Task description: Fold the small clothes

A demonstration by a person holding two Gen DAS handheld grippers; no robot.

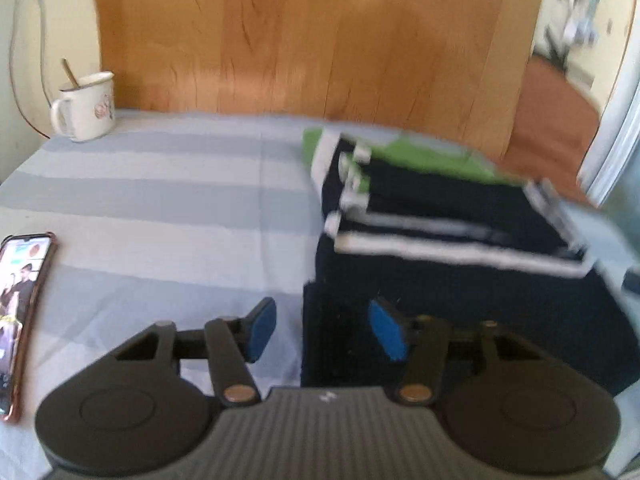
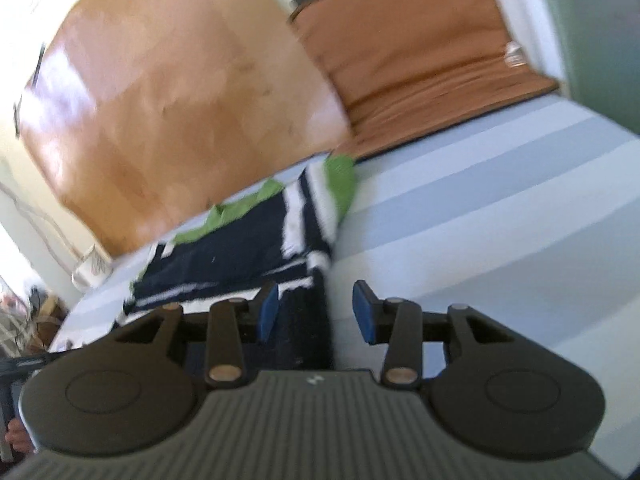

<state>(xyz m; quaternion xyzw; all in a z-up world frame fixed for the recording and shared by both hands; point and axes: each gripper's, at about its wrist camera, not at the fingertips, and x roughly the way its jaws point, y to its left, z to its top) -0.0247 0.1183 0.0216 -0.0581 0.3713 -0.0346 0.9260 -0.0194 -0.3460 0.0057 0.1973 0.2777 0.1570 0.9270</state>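
A folded navy garment (image 1: 460,300) with white stripes and green parts lies on the striped pale blue sheet (image 1: 160,208). My left gripper (image 1: 324,330) hovers open over the garment's near left corner; its blue pads stand apart, one above the sheet and one above the dark cloth, pressing nothing. In the right wrist view the same garment (image 2: 224,256) stretches away to the left. My right gripper (image 2: 316,312) is open at the garment's near right edge, with a strip of dark cloth lying between the pads, untouched by them. Both views are blurred.
A white mug (image 1: 86,106) with a spoon stands at the sheet's far left corner. A phone (image 1: 22,312) with a lit screen lies at the left edge. A wooden headboard (image 1: 312,40) rises behind, and a brown cushion (image 2: 432,52) sits at the far right.
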